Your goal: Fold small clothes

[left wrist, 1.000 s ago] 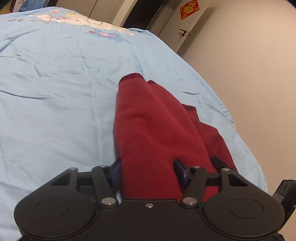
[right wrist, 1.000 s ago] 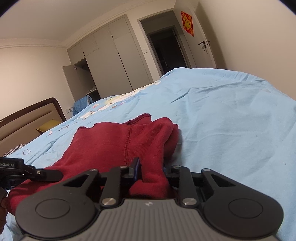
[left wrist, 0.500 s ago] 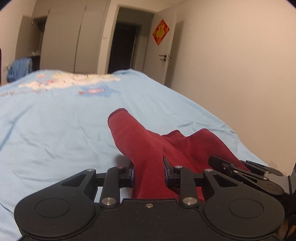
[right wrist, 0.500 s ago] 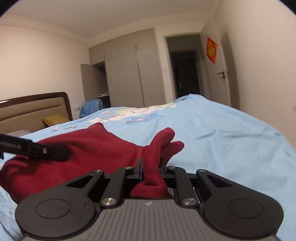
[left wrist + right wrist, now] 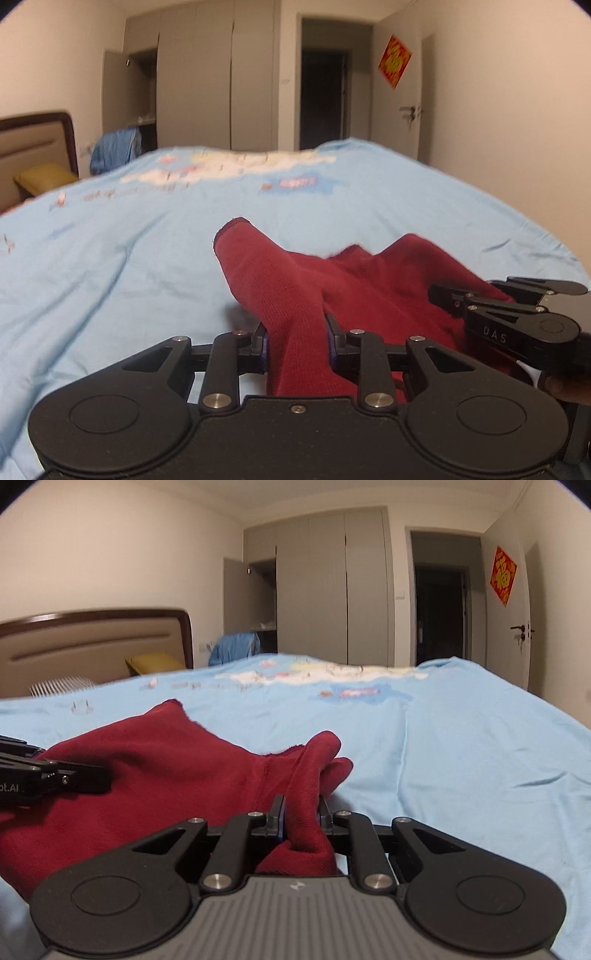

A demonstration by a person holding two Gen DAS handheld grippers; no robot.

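A small dark red knit garment (image 5: 295, 295) lies bunched on the light blue bed sheet (image 5: 110, 277). My left gripper (image 5: 297, 339) is shut on one edge of it, and a cuffed sleeve end (image 5: 232, 236) sticks out ahead of the fingers. In the right wrist view the same red garment (image 5: 166, 764) spreads to the left, and my right gripper (image 5: 301, 812) is shut on a pinched fold of it. Each gripper shows in the other's view: the right gripper (image 5: 517, 317) at the right, the left gripper (image 5: 44, 779) at the left edge.
The bed sheet (image 5: 461, 757) stretches far ahead and to both sides, with a printed patch (image 5: 314, 675) near the far end. A headboard (image 5: 92, 642), yellow pillow (image 5: 151, 662), blue clothing (image 5: 236, 648), wardrobe (image 5: 325, 587) and dark doorway (image 5: 439, 613) lie beyond.
Both grippers closed onto the garment and tilted up from looking down at the bed to looking level across the room. The cloth has been raised and gathered between them.
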